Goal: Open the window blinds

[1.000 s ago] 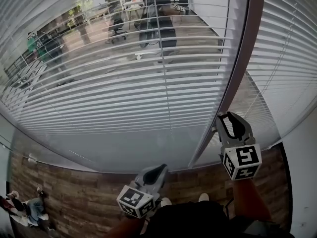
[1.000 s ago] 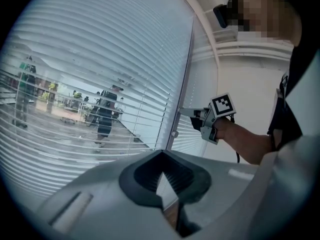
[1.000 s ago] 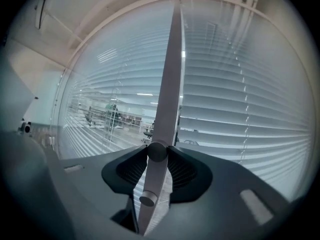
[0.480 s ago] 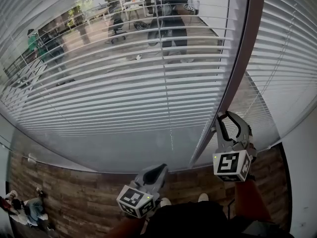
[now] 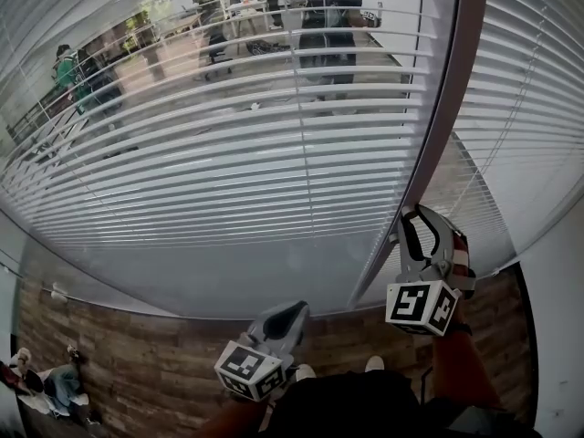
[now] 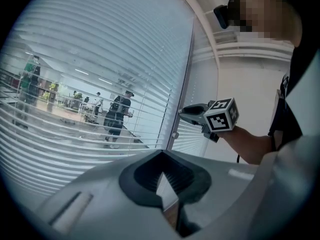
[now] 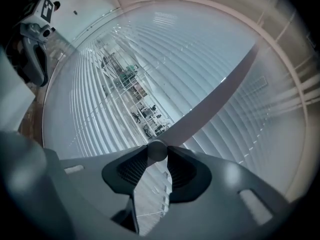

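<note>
White slatted window blinds [image 5: 274, 153] hang behind glass, and a dark upright frame post [image 5: 438, 126] parts them from a second blind [image 5: 534, 108]. My right gripper [image 5: 412, 215] reaches up to that post. In the right gripper view its jaws are shut on a small round knob [image 7: 157, 150] on the post. My left gripper [image 5: 294, 310] hangs low in front of my body, apart from the window, jaws together and empty. The left gripper view shows the right gripper [image 6: 182, 112] level against the post. The left blind's slats stand tilted enough to see an office through them.
A wood-look floor [image 5: 137, 354] runs below the window. A white wall [image 5: 557, 318] stands at the right. On the post a small round knob [image 6: 175, 134] shows just below the right gripper. Several people move about beyond the glass.
My right gripper has rolled about its own axis at the post, so its marker cube shows a different face. The left gripper has kept still. A person beyond the glass has walked to the right.
</note>
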Tool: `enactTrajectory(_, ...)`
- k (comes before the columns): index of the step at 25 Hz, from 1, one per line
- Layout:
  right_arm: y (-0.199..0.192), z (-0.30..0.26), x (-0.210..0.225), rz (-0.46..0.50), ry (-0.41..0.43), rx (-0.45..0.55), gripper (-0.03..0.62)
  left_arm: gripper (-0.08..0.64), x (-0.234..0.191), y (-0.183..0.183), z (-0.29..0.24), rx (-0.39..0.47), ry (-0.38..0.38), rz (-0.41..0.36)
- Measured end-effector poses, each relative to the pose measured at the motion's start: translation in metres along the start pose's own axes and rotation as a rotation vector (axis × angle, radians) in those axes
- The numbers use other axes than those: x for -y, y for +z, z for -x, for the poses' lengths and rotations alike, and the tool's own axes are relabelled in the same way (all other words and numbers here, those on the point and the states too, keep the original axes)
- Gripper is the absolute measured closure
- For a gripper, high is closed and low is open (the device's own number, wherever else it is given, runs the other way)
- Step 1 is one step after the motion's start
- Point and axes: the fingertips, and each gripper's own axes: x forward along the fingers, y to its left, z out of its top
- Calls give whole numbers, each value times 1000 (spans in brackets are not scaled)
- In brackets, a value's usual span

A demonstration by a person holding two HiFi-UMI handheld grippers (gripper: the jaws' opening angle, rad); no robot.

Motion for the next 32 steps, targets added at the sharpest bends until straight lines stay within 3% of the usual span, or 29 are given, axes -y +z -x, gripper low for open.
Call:
enactTrajectory(4,3,3,2,-142,30,36,434,558,1,-2,0,6,-11,2)
enactTrajectory(8,14,10,15,-443,83,122,410,558,2,0,3,1,-6,10)
enactTrajectory(13,6,10,14,-840,217,166,408,560,3,-3,5,-2,-19,23)
enactTrajectory(16,5,8,13,-985,261,176,410,558,3,1,5,-4,-15,20)
enactTrajectory(27,1,5,11,-954,250,157,436,558,3,0,6,-4,-8,18)
enactTrajectory(32,1,4,10,-836,230,141,440,558,2,1,4,-7,-3,15)
